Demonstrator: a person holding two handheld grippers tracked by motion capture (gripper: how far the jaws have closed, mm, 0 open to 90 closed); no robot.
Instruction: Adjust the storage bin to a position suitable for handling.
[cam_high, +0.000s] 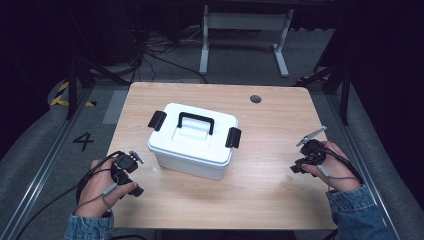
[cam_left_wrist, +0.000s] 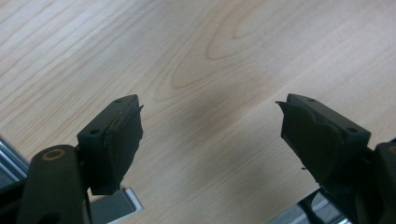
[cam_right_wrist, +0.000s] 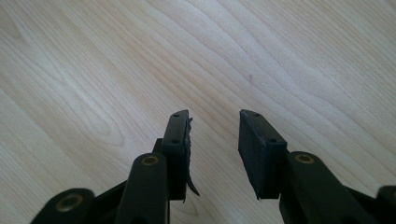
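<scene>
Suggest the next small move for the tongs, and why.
Probably bring both tongs in toward the white storage box, one to each black side latch. The left tongs and right tongs sit open and empty over bare table, apart from the box, and both latches and the lid look closed.

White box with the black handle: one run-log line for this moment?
white box: mid-table, lid on, latches down | left gripper: open, empty, left of box | right gripper: open, empty, right of box | no contact

White lidded plastic box with black handle and clips (cam_high: 194, 141) blocks mid-table; bare light wooden tabletop (cam_high: 280, 175) either side gives passage.
</scene>
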